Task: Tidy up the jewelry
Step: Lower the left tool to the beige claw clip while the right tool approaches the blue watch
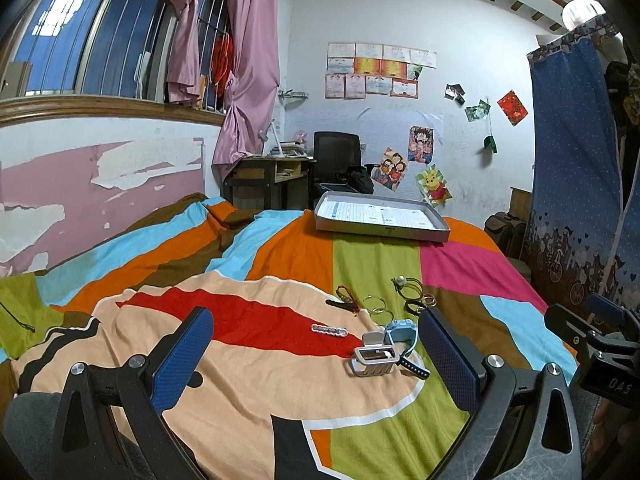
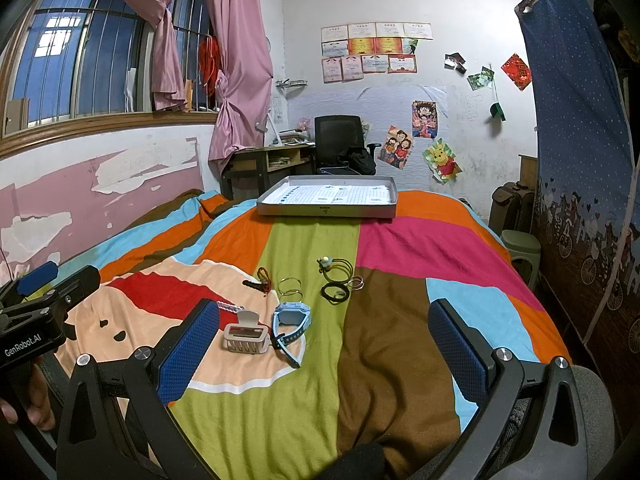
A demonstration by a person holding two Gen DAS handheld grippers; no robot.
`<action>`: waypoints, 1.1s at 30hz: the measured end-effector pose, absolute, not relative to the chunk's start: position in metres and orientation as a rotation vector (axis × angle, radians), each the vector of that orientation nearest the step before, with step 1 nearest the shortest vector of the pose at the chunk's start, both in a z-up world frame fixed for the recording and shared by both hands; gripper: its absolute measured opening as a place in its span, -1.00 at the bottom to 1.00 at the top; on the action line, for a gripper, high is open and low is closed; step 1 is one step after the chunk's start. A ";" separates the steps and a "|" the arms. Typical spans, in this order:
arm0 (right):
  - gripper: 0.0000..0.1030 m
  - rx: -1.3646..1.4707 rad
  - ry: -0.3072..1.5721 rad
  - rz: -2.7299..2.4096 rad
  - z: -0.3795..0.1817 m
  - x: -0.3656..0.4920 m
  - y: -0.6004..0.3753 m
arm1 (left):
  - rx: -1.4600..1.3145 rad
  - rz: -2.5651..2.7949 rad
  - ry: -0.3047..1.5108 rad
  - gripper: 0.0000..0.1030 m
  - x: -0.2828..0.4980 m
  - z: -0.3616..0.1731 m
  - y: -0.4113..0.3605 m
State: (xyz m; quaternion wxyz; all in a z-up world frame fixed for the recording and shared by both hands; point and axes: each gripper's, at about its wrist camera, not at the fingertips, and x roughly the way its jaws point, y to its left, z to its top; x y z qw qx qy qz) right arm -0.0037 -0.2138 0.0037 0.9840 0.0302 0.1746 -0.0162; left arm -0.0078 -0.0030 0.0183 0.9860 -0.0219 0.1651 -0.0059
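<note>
Jewelry lies on a colourful bedspread. A beige hair claw (image 1: 374,356) (image 2: 245,338), a light blue watch (image 1: 400,334) (image 2: 291,318), a white beaded clip (image 1: 329,330) (image 2: 230,306), a red cord bracelet (image 1: 346,295) (image 2: 264,276), thin metal bangles (image 1: 378,306) (image 2: 290,286), black hair ties (image 1: 410,289) (image 2: 338,276) and small rings (image 1: 429,301) (image 2: 355,282) lie close together. A grey shallow box (image 1: 382,233) (image 2: 326,211) sits farther back. My left gripper (image 1: 316,344) is open and empty, short of the items. My right gripper (image 2: 326,334) is open and empty.
The bed runs along a peeling pink wall at the left. A desk (image 1: 262,170) and black office chair (image 1: 336,156) stand beyond the bed. A blue curtain (image 2: 580,140) hangs at the right, with a green stool (image 2: 520,252) beside the bed.
</note>
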 end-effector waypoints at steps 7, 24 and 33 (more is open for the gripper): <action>0.98 0.090 0.379 0.025 0.004 0.004 -0.215 | -0.128 -0.005 0.401 1.00 0.015 0.017 0.014; 0.98 0.113 0.473 0.062 0.003 0.130 -0.239 | -0.132 -0.044 0.600 1.00 0.128 -0.021 -0.008; 0.97 0.116 0.665 0.218 -0.036 0.212 -0.237 | -0.144 -0.161 0.812 0.73 0.168 -0.074 -0.016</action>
